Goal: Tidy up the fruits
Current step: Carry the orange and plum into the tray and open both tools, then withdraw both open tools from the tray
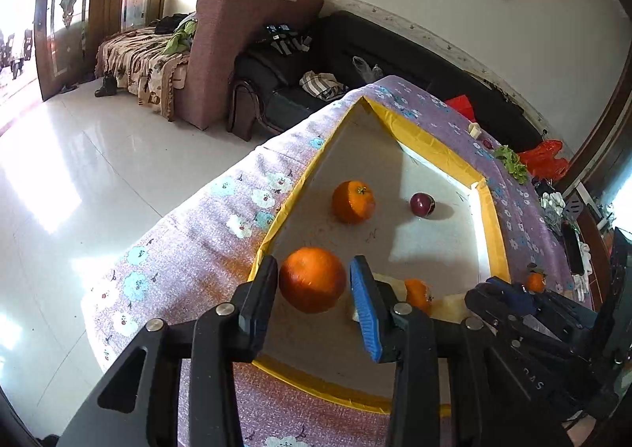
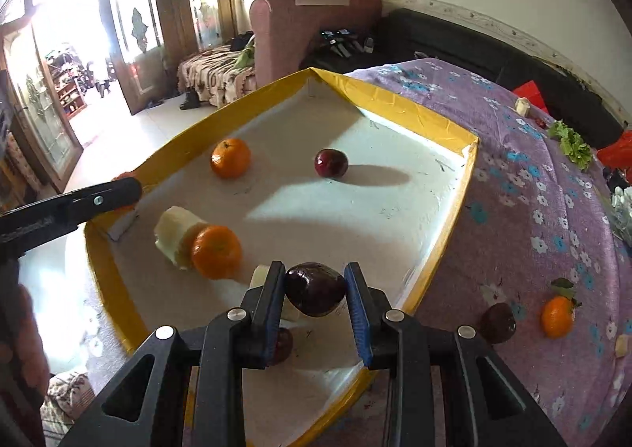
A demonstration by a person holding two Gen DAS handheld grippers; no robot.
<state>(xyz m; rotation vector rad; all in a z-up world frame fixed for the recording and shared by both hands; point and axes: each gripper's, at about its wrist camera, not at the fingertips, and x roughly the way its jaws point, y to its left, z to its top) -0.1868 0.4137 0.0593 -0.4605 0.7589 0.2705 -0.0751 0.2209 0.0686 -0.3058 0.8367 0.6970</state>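
Note:
A white tray with a yellow rim lies on a purple flowered tablecloth. My left gripper is shut on an orange and holds it over the tray's near left corner. My right gripper is shut on a dark purple plum over the tray's near edge. In the tray lie an orange, a plum, another orange against a pale banana piece, and a plum under my right fingers.
On the cloth right of the tray lie a plum, an orange with a leaf, lettuce and a small pale piece. The left gripper's arm reaches over the tray's left rim. Sofas stand behind the table.

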